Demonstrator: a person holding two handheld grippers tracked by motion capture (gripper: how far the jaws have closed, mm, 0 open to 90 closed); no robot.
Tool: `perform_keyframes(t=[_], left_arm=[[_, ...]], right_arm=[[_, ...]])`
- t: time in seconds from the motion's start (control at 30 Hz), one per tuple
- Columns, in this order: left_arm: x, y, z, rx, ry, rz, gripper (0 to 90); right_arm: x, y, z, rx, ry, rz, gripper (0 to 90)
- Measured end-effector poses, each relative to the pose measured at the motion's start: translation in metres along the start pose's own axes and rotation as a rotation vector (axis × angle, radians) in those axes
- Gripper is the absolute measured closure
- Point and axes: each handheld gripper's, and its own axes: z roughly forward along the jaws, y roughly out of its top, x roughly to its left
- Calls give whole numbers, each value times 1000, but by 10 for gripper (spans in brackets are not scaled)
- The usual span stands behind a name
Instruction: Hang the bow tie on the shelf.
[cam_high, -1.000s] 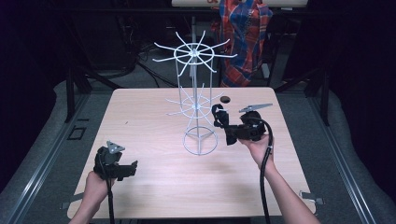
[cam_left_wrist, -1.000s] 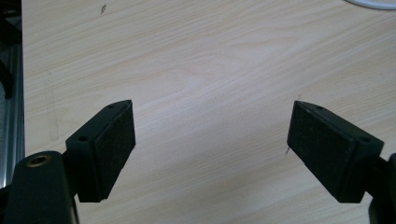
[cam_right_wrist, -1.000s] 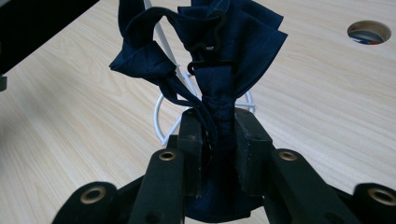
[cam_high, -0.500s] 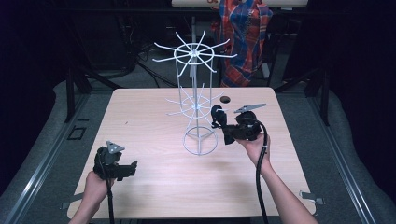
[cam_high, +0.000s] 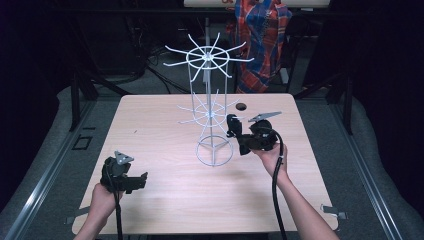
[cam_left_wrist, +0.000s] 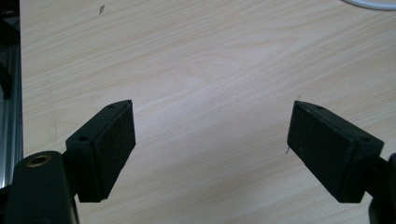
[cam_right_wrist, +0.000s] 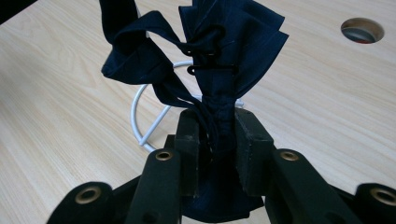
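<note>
Currently at the carry-to-rack step, judging by the layout. Table (cam_high: 165, 125) bears the white wire rack (cam_high: 210, 107), a two-tier spinner with radial hooks. Right gripper (cam_right_wrist: 217, 133) is clamped on a bunched navy cloth piece (cam_right_wrist: 219, 51), held just beside the rack's base ring (cam_right_wrist: 140, 116). Left gripper (cam_left_wrist: 210, 140) idles near the table's front left, jaws wide apart, nothing between them. Next move likely calls for lifting the cloth's black loop (cam_right_wrist: 205, 58) onto a hook.
</note>
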Motion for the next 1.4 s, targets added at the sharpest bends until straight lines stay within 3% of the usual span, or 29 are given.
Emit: perform_keyframes(t=[0.27,0.87,1.1,1.4], left_arm=[[0,0,0,-1,-2,0,155],[0,0,-1,0,-13,1,155],[-1,0,0,1,-16,1,156],[-1,0,-1,3,-23,-1,156]], right_arm=[[4,1,7,5,5,-19,710],[7,0,10,25,39,-7,628],[10,1,10,33,46,-15,526],[16,1,5,88,58,-41,340]])
